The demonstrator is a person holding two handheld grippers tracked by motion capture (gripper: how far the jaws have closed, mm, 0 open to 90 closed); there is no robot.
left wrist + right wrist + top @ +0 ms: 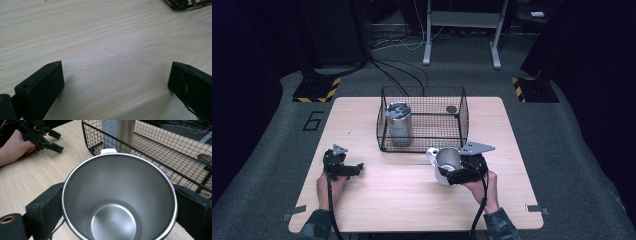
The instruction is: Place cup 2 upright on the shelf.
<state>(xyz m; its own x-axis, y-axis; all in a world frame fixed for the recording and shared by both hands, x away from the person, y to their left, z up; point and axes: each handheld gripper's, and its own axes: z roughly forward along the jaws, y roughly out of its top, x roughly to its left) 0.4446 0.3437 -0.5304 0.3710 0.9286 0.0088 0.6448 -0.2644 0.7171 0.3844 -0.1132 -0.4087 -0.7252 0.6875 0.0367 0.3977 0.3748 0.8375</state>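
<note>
The right gripper (451,175) has its fingers clamped on the sides of a steel cup (119,200), held just near of the wire basket (422,120) on the tabletop (377,195); one tumbler (399,123) already stands inside (far left corner), so the cup likely goes in next. The left gripper (354,169) rests spread, empty.

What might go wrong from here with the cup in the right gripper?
The right gripper clamps the steel cup by its smooth, tapered wall, so it may slip out. Lifted toward the wire basket, the cup may catch the rim or knock the tumbler standing inside. The left gripper rests open, too far to help.
</note>
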